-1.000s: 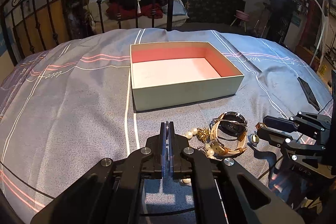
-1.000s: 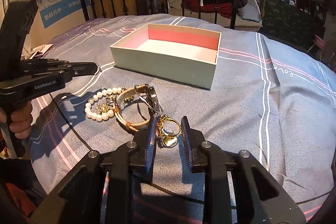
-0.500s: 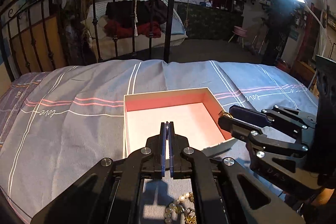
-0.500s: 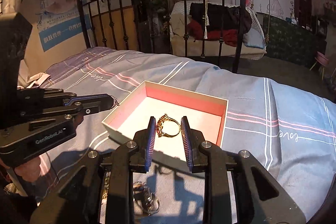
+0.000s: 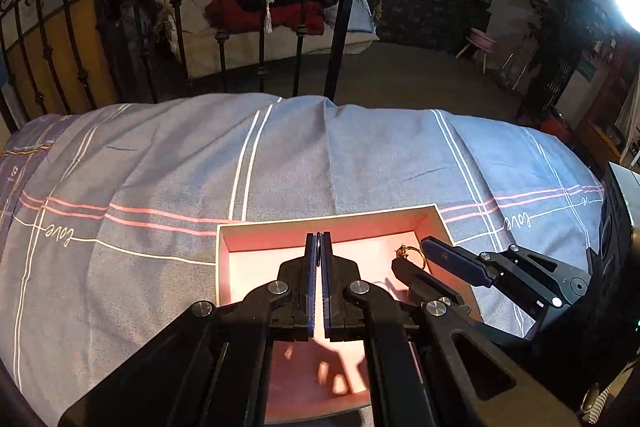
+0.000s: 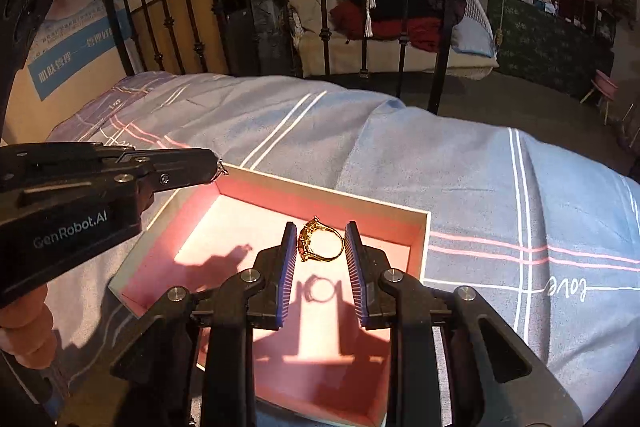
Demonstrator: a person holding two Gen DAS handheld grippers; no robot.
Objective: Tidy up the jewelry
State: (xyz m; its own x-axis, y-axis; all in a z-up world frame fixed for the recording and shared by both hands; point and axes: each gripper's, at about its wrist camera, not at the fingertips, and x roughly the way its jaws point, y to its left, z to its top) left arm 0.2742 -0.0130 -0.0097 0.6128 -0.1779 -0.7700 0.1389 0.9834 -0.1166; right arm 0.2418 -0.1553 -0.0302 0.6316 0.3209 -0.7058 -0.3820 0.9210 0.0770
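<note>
My right gripper is shut on a gold ring and holds it above the pink inside of the open box. The ring casts a round shadow on the box floor. In the left wrist view the ring shows at the right gripper's tips over the box. My left gripper is shut, over the box. In the right wrist view something small and shiny sticks out at its tip; I cannot tell what it is.
The box lies on a blue-grey bedspread with white and pink stripes. A black iron bed frame stands at the far end. The other jewelry is out of view below both cameras.
Both grippers have moved forward from the jewelry pile to over the box. The right gripper carried the gold ring along and now holds it lower inside the box.
</note>
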